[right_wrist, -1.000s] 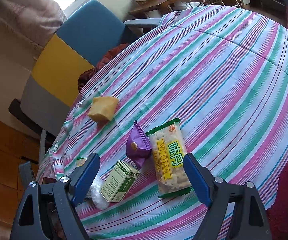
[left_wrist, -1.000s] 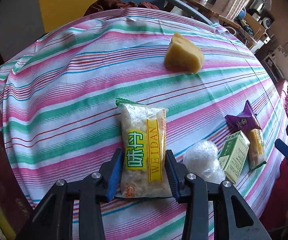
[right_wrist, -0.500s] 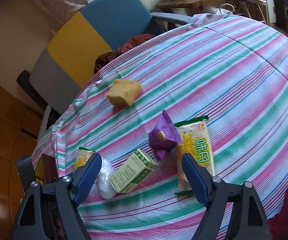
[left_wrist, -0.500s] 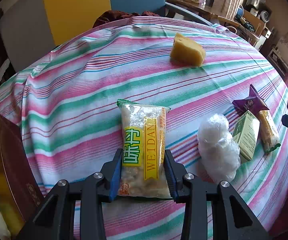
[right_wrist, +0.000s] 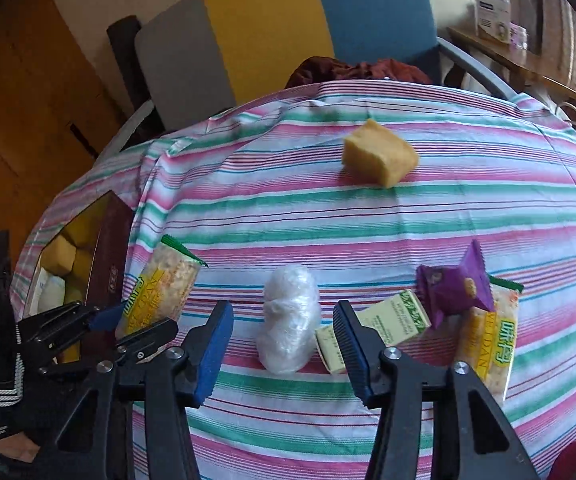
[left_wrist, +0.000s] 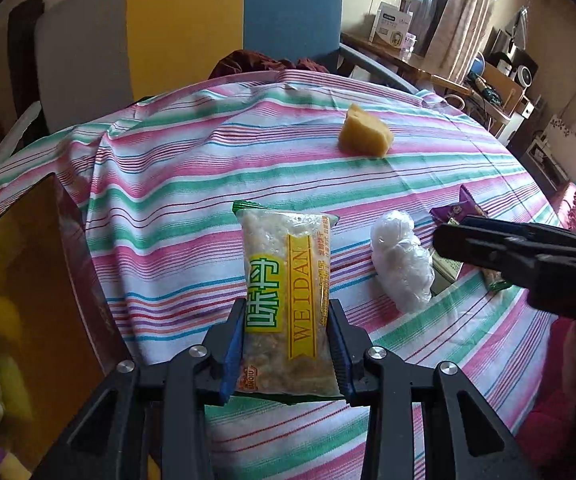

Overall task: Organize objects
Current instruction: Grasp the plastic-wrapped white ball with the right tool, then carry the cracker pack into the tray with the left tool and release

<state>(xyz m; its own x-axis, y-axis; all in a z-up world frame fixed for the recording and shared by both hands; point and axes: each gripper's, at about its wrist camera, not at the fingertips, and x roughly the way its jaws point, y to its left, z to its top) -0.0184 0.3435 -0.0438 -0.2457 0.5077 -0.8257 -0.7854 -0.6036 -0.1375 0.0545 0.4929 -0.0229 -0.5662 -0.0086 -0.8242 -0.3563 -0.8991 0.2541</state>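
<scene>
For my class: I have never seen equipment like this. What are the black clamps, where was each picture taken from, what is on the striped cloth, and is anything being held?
There is no robot here: a person holds a hand-operated clamp in each hand, each with a camera looking along its two fingers.

The left gripper is shut on a Weidan snack packet. The right gripper, seen from its own camera, is open, with a white plastic-wrapped bundle lying between its fingers, ungripped.

Also on the striped tablecloth: a yellow cake block, a green box, a purple packet and a second Weidan packet. At the left stands an open box holding yellow pieces.
</scene>
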